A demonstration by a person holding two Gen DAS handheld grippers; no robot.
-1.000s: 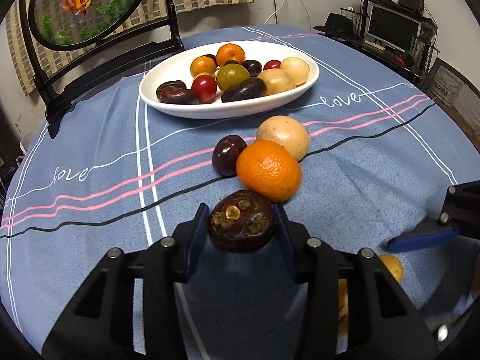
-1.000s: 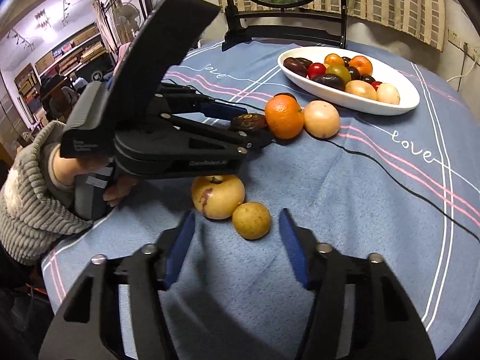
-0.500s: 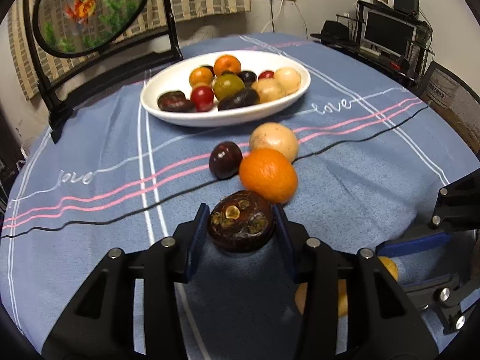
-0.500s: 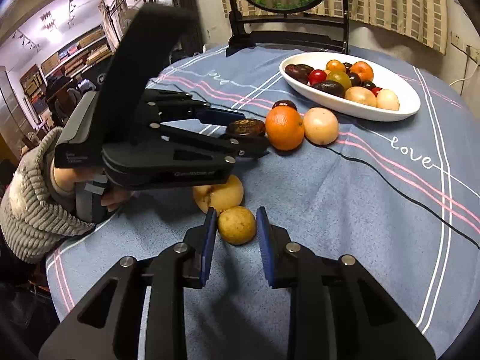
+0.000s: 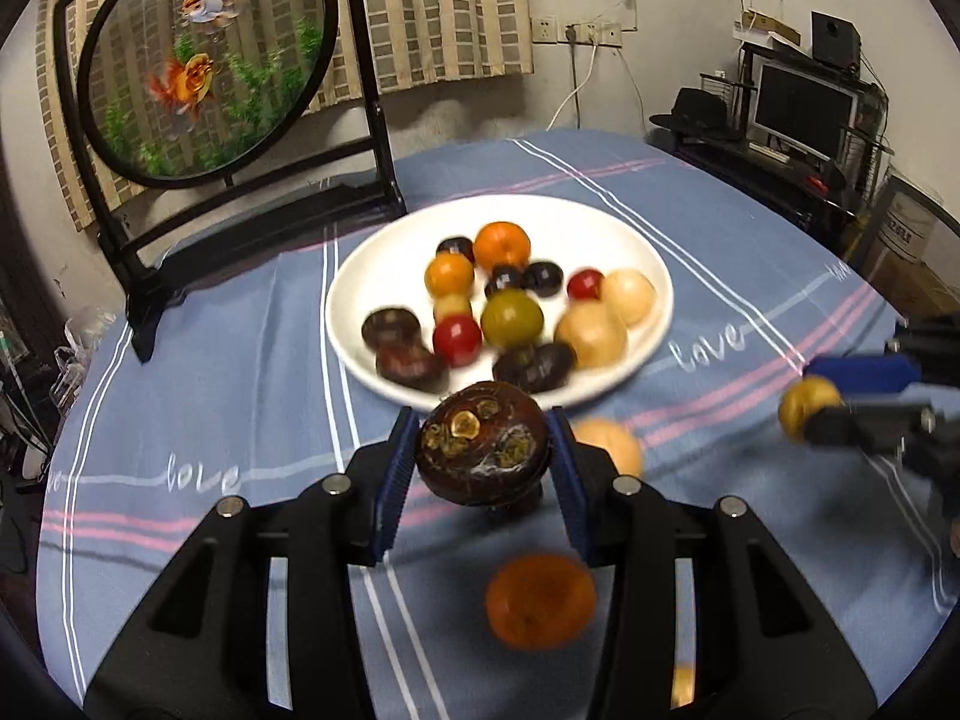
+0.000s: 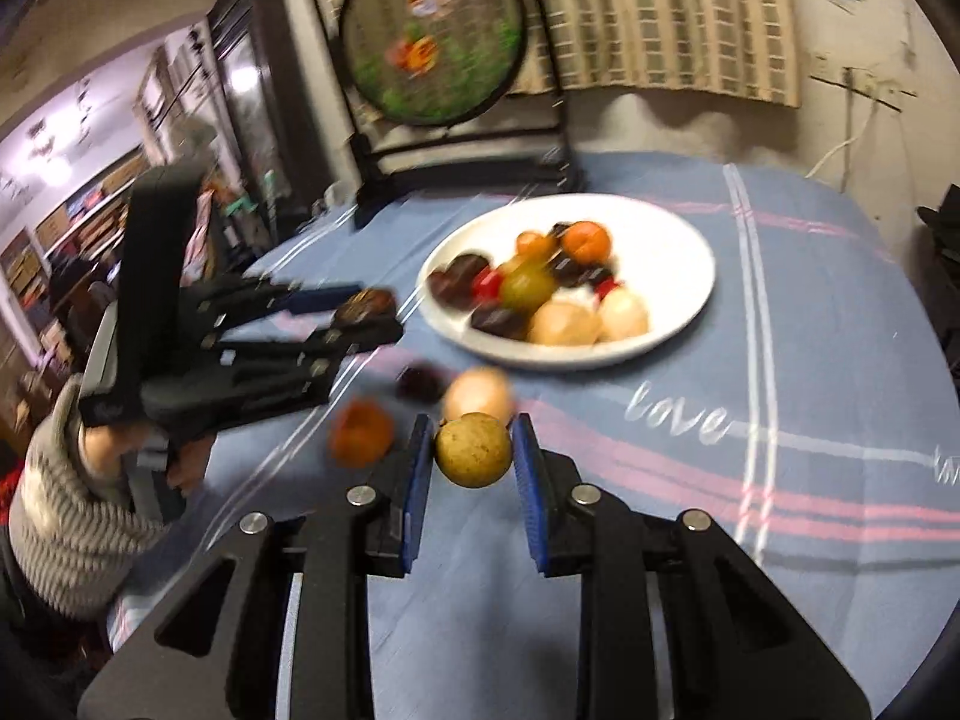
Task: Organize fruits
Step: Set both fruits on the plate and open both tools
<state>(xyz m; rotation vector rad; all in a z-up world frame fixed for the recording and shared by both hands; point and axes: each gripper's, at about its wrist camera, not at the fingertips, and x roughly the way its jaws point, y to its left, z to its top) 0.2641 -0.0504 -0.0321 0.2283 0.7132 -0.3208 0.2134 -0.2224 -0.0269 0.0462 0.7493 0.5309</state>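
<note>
Both tongs lifted toward plate (image 5: 651,276), passionfruit (image 5: 483,450) scarred face up, round

Dim warm indoor light. Heavy motion blur in right wrist view, esp. plate (image 6: 678,324) & left side; bright lamp glare upper left. Fisheye bends edges, dark corners.

The dark fruit (image 5: 483,456) has a wrinkled, scabby, dull brown skin. The yellow fruit (image 6: 473,449) looks matt and finely speckled. The plate (image 5: 651,264) is smooth, glossy white, like glazed ceramic. A woven blue cloth (image 5: 240,360) with a matt finish covers the worktop. The left gripper (image 5: 483,480) and the right gripper (image 6: 474,468) are matt black plastic with shiny metal bolts, and their fingers (image 5: 390,480) carry ribbed blue pads. The sleeve (image 6: 54,516) is chunky knit.
</note>
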